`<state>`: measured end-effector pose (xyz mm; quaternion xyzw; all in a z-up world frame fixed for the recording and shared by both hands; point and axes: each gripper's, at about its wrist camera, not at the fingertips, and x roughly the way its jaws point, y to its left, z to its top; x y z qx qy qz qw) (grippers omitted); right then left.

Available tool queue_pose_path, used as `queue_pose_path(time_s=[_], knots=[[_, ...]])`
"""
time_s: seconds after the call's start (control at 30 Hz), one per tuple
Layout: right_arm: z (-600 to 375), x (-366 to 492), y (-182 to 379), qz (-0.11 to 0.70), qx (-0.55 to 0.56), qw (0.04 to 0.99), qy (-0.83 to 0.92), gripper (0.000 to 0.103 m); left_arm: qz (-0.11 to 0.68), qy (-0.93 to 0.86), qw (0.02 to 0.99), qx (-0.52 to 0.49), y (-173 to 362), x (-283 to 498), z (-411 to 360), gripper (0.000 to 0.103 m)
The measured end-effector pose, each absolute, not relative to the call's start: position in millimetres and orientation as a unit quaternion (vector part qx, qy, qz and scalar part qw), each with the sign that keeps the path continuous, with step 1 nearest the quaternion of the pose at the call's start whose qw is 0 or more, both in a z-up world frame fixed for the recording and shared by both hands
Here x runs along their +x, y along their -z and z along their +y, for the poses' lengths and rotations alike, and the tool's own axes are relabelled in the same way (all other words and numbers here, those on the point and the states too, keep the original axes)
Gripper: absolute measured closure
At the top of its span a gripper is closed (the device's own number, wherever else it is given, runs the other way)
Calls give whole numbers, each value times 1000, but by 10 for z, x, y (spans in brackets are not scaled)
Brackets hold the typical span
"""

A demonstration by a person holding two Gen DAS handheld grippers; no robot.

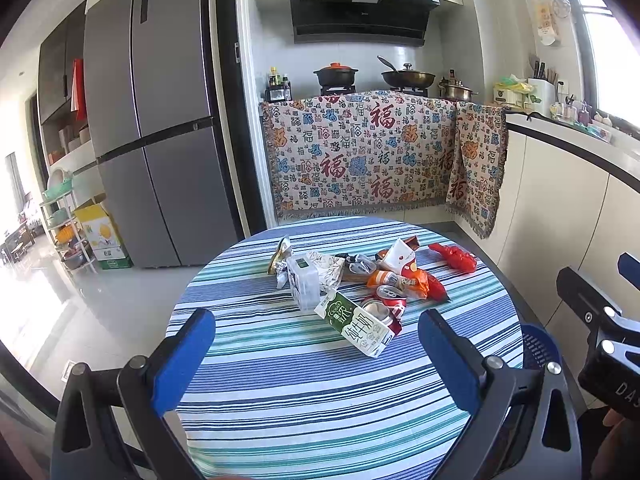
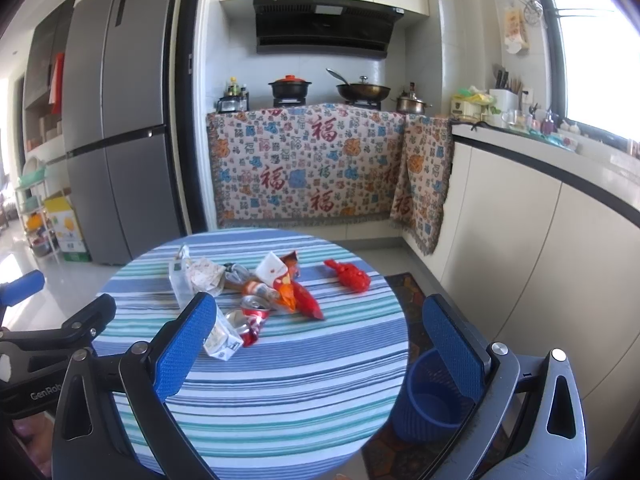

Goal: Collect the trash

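1. The grey refrigerator (image 1: pixel 156 120) fills the left of my view, with a patterned cloth (image 1: pixel 360 156) draped over the stove counter beside it.
2. In front of me stands the round table (image 1: pixel 280 400) under its blue and green striped cover; both of my grippers hang above its near edge.
3. My left gripper (image 1: pixel 316 352) has its jaws spread wide with nothing between them, pointing at the trash pile.
4. My right gripper (image 2: pixel 320 344) is likewise wide apart and empty; its left finger covers part of the carton in the right wrist view.
5. The blue mesh bin (image 2: pixel 428 400) sits on the floor just beside the table's right edge, on a dark mat.
6. The trash lies clustered in the middle of the table. Nearest me is the green and white milk carton (image 1: pixel 360 326), lying on its side.
7. Touching it are two crushed red cans (image 1: pixel 388 300).
8. Behind them lie an orange snack wrapper (image 1: pixel 404 280) and a clear plastic box (image 1: pixel 304 284).
9. A crumpled red wrapper (image 1: pixel 454 257) rests apart, to the right of the pile.
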<state>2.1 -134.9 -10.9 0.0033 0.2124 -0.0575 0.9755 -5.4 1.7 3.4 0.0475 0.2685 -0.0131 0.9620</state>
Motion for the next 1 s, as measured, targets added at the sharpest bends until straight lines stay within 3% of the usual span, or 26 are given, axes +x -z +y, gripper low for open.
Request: queue_pose_path(time_s=[1.0], knots=[[-1358, 18, 122, 213, 4, 975, 57, 0, 270, 15, 962, 47, -47, -37, 26, 0]])
